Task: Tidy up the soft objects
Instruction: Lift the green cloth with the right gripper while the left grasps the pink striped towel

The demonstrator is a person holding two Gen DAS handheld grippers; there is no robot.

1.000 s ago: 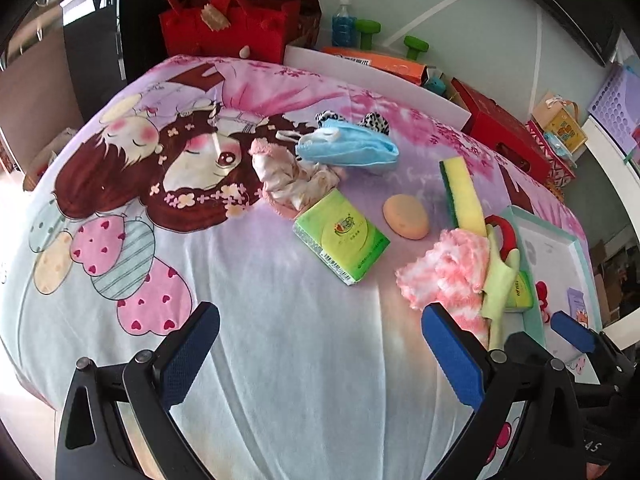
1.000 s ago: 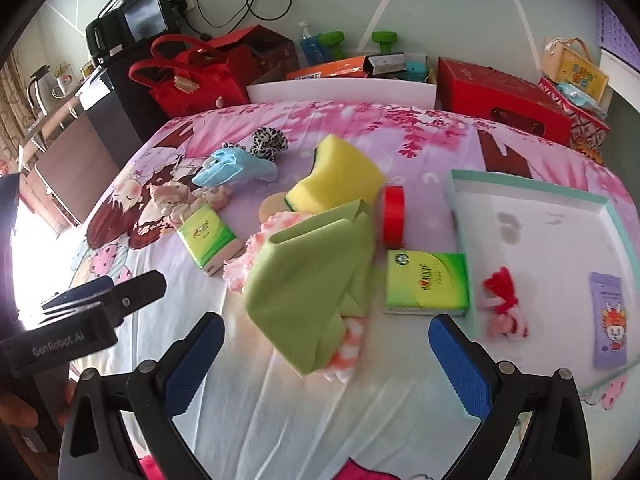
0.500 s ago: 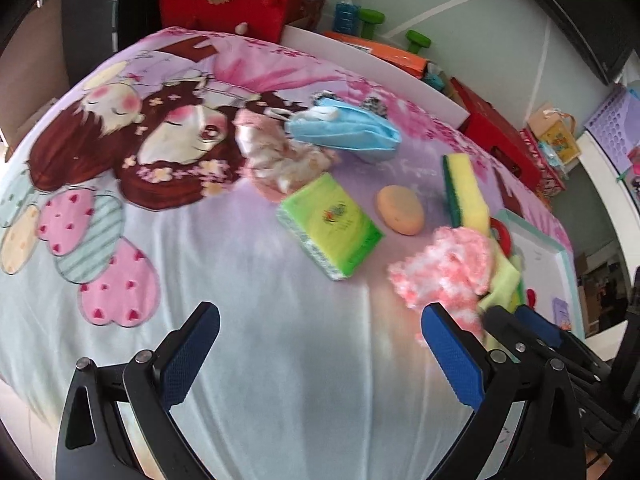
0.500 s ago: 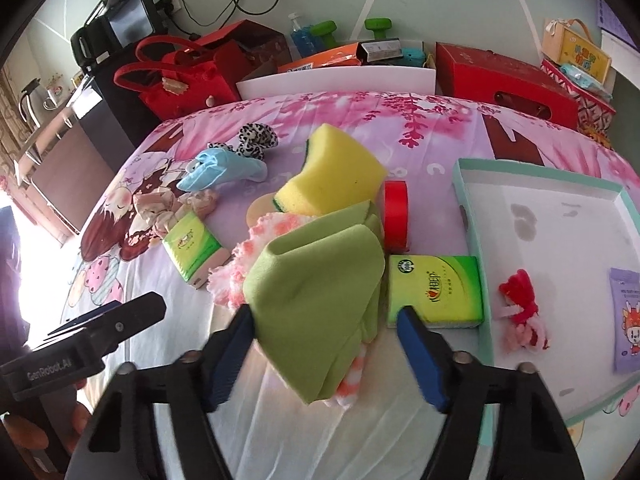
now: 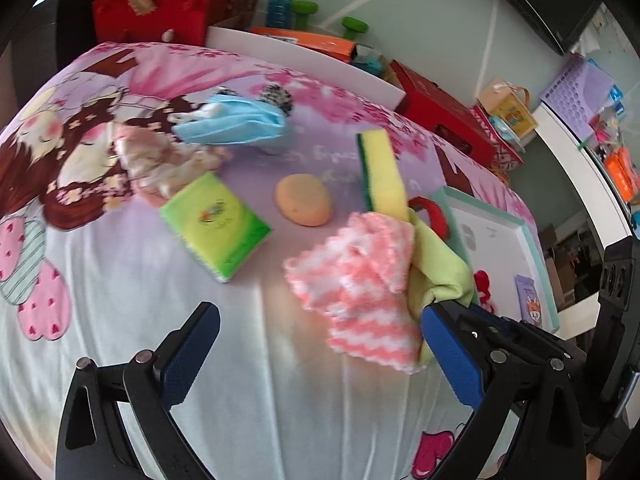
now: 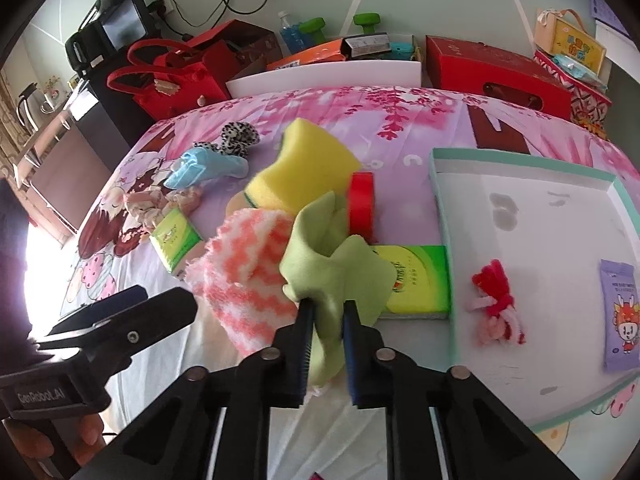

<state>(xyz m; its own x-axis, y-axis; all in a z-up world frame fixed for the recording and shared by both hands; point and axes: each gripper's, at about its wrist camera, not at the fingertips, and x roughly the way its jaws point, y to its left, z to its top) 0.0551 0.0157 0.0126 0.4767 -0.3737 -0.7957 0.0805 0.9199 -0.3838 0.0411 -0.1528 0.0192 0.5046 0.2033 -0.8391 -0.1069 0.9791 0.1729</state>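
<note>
My right gripper (image 6: 328, 308) is shut on a green cloth (image 6: 328, 260), which bunches up between its pads; the cloth also shows in the left wrist view (image 5: 438, 264). It lies over a pink-and-white fuzzy cloth (image 6: 244, 276) (image 5: 360, 280). My left gripper (image 5: 316, 340) is open and empty, just before the pink cloth. A yellow sponge (image 5: 382, 176), a round orange sponge (image 5: 304, 200), a blue face mask (image 5: 236, 124) and a green tissue pack (image 5: 216, 224) lie on the bed. A white tray (image 6: 540, 240) holds a red-and-pink knot (image 6: 494, 304).
A second green tissue pack (image 6: 416, 280) and a red tape roll (image 6: 362, 204) lie beside the tray. A purple packet (image 6: 620, 316) is in the tray. A leopard scrunchie (image 6: 236, 136) and a pale cloth (image 5: 160, 160) lie at the far left. Red bags and boxes stand behind the bed.
My right gripper has moved forward and shut on the green cloth, bunching it. My left gripper has moved closer to the pink cloth and stays open.
</note>
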